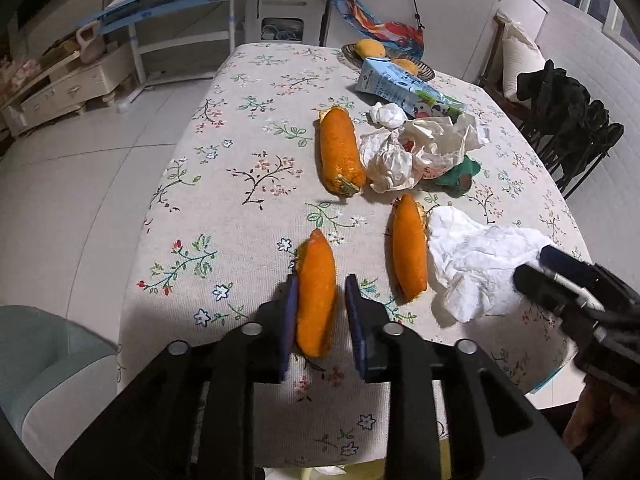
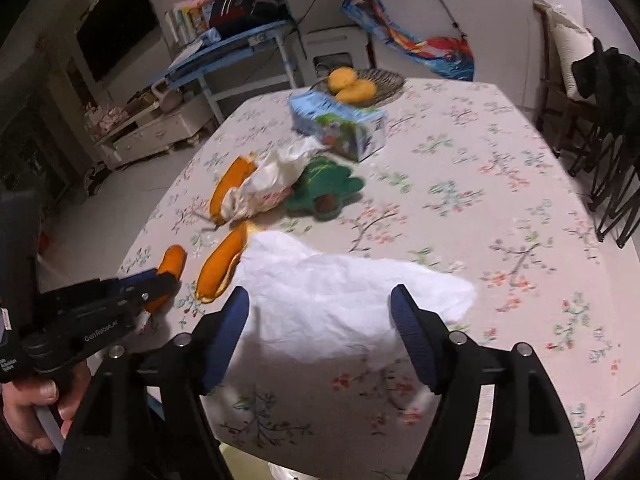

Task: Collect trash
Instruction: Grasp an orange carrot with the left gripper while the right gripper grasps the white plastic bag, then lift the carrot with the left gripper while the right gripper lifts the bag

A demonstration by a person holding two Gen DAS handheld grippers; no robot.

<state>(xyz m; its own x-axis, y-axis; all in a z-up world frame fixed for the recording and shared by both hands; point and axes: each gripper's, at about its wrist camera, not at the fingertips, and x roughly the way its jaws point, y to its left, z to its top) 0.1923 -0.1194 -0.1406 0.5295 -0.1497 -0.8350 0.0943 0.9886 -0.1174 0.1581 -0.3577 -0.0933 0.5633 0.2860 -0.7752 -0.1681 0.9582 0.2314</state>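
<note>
Orange peel [image 1: 315,300], long axis running up the frame, low centre, lying between the left gripper [image 1: 320,320] pads, right pad clear of it: released. Right gripper [image 2: 320,336] spread wide above crumpled white paper [image 2: 344,300]. Beneath, a flowered tablecloth [image 1: 224,184]; tiled floor at left.

Bare tablecloth [image 1: 224,208] left of peels [image 1: 340,152]

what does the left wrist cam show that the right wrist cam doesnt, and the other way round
Only the left wrist view: the left gripper straddling the nearest orange peel, and a small tissue ball. Only the right wrist view: the right gripper open over the flat white tissue, and a hand. Both: milk carton, fruit basket, floral tablecloth.
</note>
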